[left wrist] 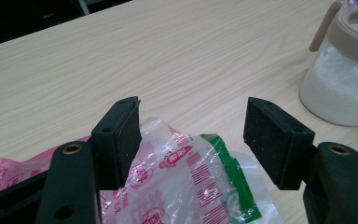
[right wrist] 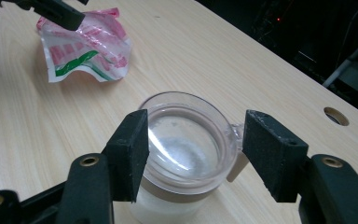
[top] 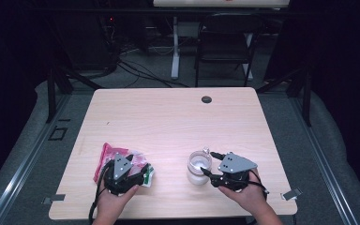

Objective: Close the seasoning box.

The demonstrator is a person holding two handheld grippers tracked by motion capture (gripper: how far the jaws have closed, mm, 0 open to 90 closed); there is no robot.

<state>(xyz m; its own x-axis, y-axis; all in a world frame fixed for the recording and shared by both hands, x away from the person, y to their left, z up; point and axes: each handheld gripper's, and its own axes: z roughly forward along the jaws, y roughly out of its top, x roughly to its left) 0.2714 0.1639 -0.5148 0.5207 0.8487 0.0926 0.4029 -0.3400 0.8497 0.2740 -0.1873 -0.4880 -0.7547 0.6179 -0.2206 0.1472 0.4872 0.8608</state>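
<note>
We see the jar upright on the worktop, mouth upward, near its front edge: clear glass, tan collar and handle, white powder inside. The right tool straddles its rim, jaws wide, pads not pressing. Well apart to the left lies the crumpled bag, clear film printed red and green. The left tool stands wide open above it, holding nothing.

Overhead forward-down; two close views sharing jar
</note>
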